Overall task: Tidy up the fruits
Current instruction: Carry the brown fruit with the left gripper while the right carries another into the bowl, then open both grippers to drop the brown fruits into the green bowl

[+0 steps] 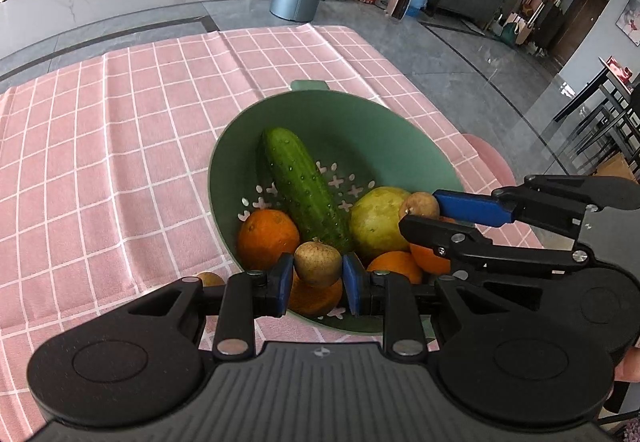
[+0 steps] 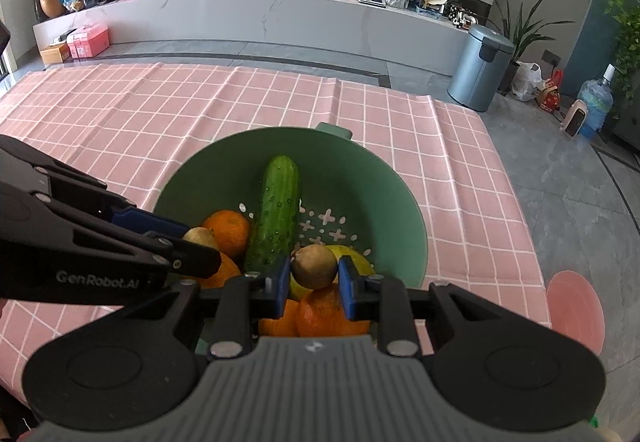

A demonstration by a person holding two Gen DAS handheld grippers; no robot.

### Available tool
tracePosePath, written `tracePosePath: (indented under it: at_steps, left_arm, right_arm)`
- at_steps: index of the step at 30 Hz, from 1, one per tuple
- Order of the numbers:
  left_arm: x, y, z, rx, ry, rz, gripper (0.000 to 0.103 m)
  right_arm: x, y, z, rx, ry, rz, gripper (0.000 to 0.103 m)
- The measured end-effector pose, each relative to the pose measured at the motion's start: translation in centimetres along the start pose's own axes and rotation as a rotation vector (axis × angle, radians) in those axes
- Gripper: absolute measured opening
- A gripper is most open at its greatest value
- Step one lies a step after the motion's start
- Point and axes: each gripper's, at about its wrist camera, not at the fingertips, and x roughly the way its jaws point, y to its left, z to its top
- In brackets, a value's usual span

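Note:
A green colander bowl (image 1: 376, 121) (image 2: 384, 201) on the pink checked tablecloth holds a cucumber (image 1: 300, 181) (image 2: 278, 209), several oranges (image 1: 266, 238) (image 2: 228, 230) and a yellow-green round fruit (image 1: 376, 217). My left gripper (image 1: 318, 282) is shut on a small brown kiwi (image 1: 318, 264) over the bowl's near side. My right gripper (image 2: 314, 282) is shut on another brown kiwi (image 2: 314, 266) over the bowl. In the left wrist view the right gripper (image 1: 424, 211) comes in from the right holding its kiwi (image 1: 418, 205). In the right wrist view the left gripper (image 2: 196, 242) comes in from the left.
Another small brown fruit (image 1: 210, 278) lies on the cloth left of the bowl. A pink stool (image 2: 576, 306) stands beside the table's right edge. A grey bin (image 2: 478, 65) and a white counter (image 2: 240, 17) stand on the floor beyond the table.

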Motion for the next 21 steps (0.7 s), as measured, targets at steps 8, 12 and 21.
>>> tracePosePath:
  at_steps: [8, 12, 21]
  left_arm:
    - [-0.2, 0.2, 0.1, -0.011, -0.002, -0.005, 0.030]
    - [-0.7, 0.1, 0.1, -0.016, -0.017, -0.008, 0.041]
    - [-3.1, -0.3, 0.4, -0.015, -0.070, -0.009, 0.049]
  right_arm:
    - [0.1, 0.1, 0.3, -0.020, 0.000, -0.012, 0.022]
    - [-0.2, 0.2, 0.3, -0.027, -0.003, -0.018, 0.022]
    - [-1.8, 0.0, 0.3, -0.017, -0.036, -0.044, 0.037]
